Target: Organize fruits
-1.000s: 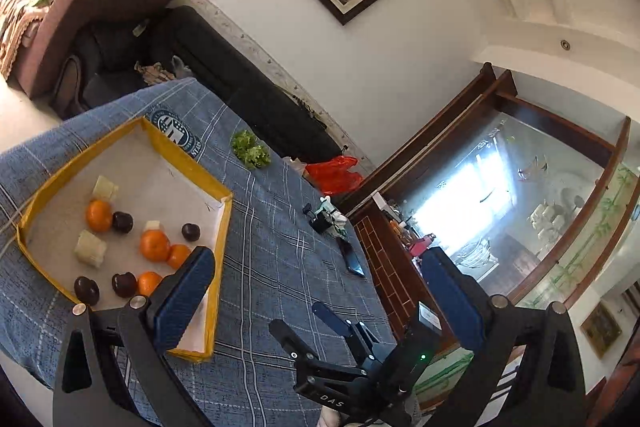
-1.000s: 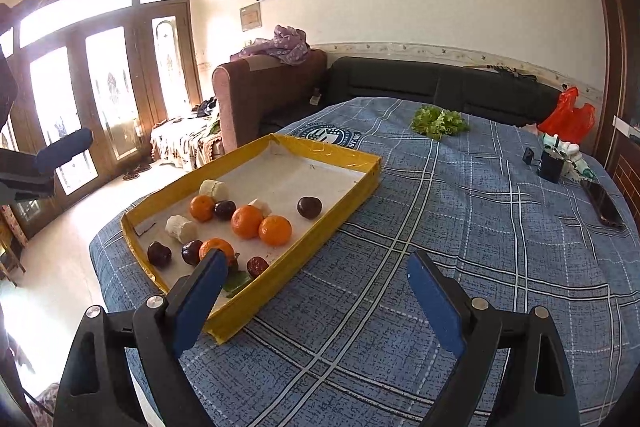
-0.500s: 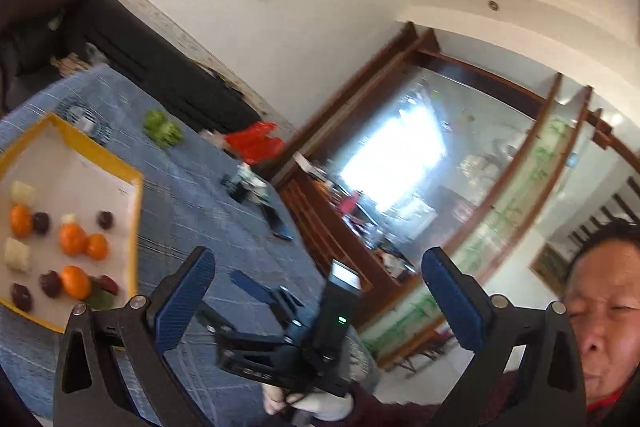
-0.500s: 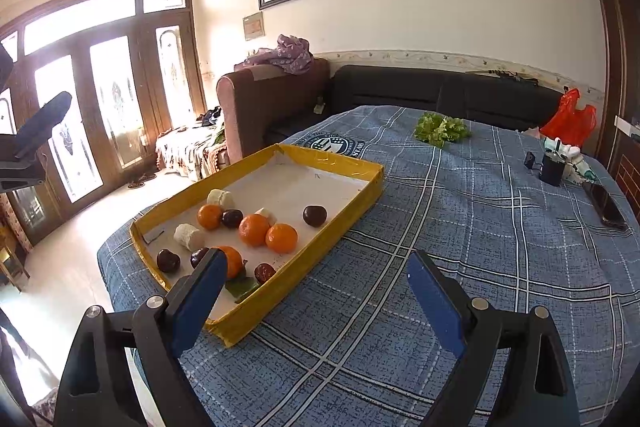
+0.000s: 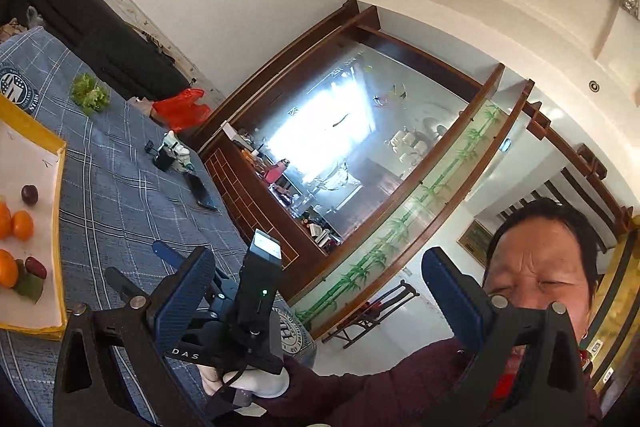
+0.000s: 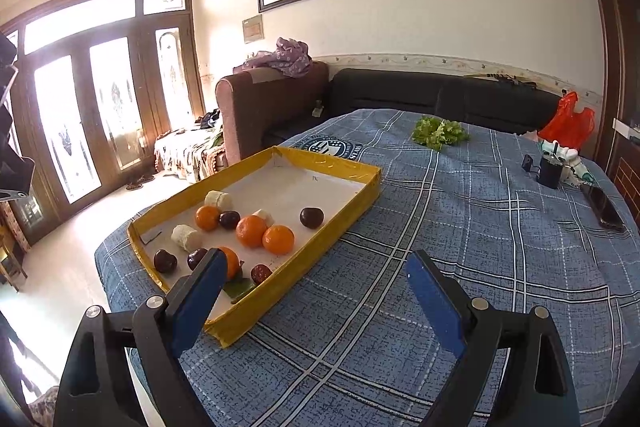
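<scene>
A yellow-rimmed tray [image 6: 360,201] with a white floor lies on the blue plaid cloth. In it are several oranges [image 6: 278,239], dark plums [image 6: 311,217], white banana pieces [image 6: 186,237] and a red date [image 6: 261,273]. My right gripper [image 6: 316,267] hovers open over the cloth beside the tray's near corner, with nothing between its fingers. My left gripper [image 5: 318,267] is open and empty. It points level, away from the tray [image 5: 60,187], which shows only at the left edge with an orange [image 5: 22,225] and a plum [image 5: 30,194].
A lettuce bunch [image 6: 440,133], a red plastic bag [image 6: 568,123], a small black box with a white figure [image 6: 550,171] and a phone [image 6: 604,207] lie at the far side. A person's sleeve [image 5: 380,387] and a glass-fronted cabinet [image 5: 320,147] fill the left wrist view.
The left wrist view has swung away from the tray toward the cabinet and the person. The right gripper has stayed put. Both grippers remain open.
</scene>
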{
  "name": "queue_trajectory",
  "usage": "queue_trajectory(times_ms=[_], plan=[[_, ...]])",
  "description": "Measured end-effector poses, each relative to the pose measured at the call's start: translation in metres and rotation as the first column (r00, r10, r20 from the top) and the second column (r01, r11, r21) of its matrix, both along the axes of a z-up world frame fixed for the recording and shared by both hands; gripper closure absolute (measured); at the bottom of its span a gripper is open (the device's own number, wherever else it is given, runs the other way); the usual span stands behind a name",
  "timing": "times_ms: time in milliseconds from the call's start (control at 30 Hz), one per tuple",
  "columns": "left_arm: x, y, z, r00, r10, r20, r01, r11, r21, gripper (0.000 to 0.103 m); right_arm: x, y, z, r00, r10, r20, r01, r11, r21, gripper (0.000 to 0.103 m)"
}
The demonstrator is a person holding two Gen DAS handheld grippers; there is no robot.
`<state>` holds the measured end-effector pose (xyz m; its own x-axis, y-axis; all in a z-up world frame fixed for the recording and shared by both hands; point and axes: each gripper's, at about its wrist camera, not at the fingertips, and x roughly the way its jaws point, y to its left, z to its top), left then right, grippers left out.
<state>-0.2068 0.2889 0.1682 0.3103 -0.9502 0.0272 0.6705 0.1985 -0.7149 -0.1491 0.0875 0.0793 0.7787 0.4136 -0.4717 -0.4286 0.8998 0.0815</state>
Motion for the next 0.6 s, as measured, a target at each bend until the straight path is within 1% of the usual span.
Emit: queue_trajectory(times_ms=[67,100,133,167,200,233,267,300,333,367,400,433,467,500,533,567,600], plan=[[0.002,-0.001,0.0,0.998,0.057,-0.025,-0.055,0.997,0.048,0.0,-0.001,0.0,0.0,1.0,-0.003,0.003,0.003,1.0,-0.003,0.009],[0.003,-0.001,-0.001,0.995,0.093,-0.042,-0.09,0.993,0.079,0.0,-0.001,0.001,-0.001,1.0,-0.004,0.005,0.004,1.0,-0.008,0.009],[0.005,-0.002,-0.002,0.987,0.148,-0.057,-0.141,0.983,0.12,0.0,-0.001,0.001,-0.001,1.0,-0.004,0.007,0.004,1.0,-0.012,0.009],[0.006,-0.003,-0.001,0.968,0.24,-0.066,-0.225,0.957,0.181,0.0,-0.001,0.001,-0.001,1.0,-0.003,0.006,0.003,1.0,-0.015,0.009],[0.006,-0.002,0.001,0.935,0.35,-0.062,-0.326,0.913,0.247,0.0,0.0,0.001,-0.002,1.0,-0.003,0.006,0.004,1.0,-0.017,0.009],[0.007,-0.002,0.001,0.891,0.451,-0.049,-0.416,0.855,0.309,0.0,0.001,0.0,-0.002,1.0,-0.008,0.004,0.008,1.0,-0.023,0.009],[0.005,-0.001,0.003,0.825,0.564,-0.023,-0.517,0.771,0.373,0.0,0.001,0.0,-0.003,1.0,-0.012,0.003,0.012,1.0,-0.026,0.009],[0.003,0.0,0.004,0.762,0.647,0.009,-0.593,0.692,0.412,0.0,0.002,-0.001,-0.003,1.0,-0.018,0.001,0.018,0.999,-0.028,0.009],[0.0,0.0,0.006,0.692,0.72,0.053,-0.659,0.601,0.451,0.0,0.003,-0.003,-0.003,1.0,-0.027,-0.002,0.027,0.999,-0.028,0.009],[-0.001,-0.001,0.008,0.608,0.786,0.111,-0.719,0.487,0.496,0.0,0.003,-0.004,-0.003,0.999,-0.035,-0.004,0.034,0.999,-0.027,0.009],[-0.006,-0.004,0.01,0.505,0.843,0.185,-0.773,0.347,0.531,0.0,0.003,-0.005,-0.002,0.999,-0.041,-0.006,0.041,0.999,-0.026,0.009],[-0.01,-0.009,0.011,0.415,0.871,0.262,-0.809,0.221,0.545,0.0,0.003,-0.006,-0.002,0.999,-0.048,-0.007,0.047,0.999,-0.025,0.009],[-0.011,-0.013,0.011,0.331,0.881,0.338,-0.826,0.097,0.556,0.0,0.003,-0.007,-0.002,0.999,-0.051,-0.008,0.051,0.998,-0.025,0.009],[-0.013,-0.02,0.011,0.257,0.873,0.414,-0.828,-0.021,0.56,0.0,0.002,-0.006,-0.001,0.999,-0.053,-0.007,0.053,0.998,-0.026,0.009],[-0.013,-0.025,0.011,0.213,0.855,0.474,-0.823,-0.104,0.558,0.0,0.001,-0.005,-0.001,0.999,-0.053,-0.006,0.053,0.998,-0.031,0.009],[-0.013,-0.031,0.011,0.191,0.833,0.519,-0.817,-0.158,0.554,0.0,-0.001,-0.003,-0.001,0.999,-0.051,-0.004,0.051,0.998,-0.037,0.009],[-0.013,-0.036,0.009,0.177,0.813,0.555,-0.811,-0.199,0.55,0.0,-0.002,0.0,-0.001,0.999,-0.046,-0.002,0.046,0.998,-0.048,0.009]])
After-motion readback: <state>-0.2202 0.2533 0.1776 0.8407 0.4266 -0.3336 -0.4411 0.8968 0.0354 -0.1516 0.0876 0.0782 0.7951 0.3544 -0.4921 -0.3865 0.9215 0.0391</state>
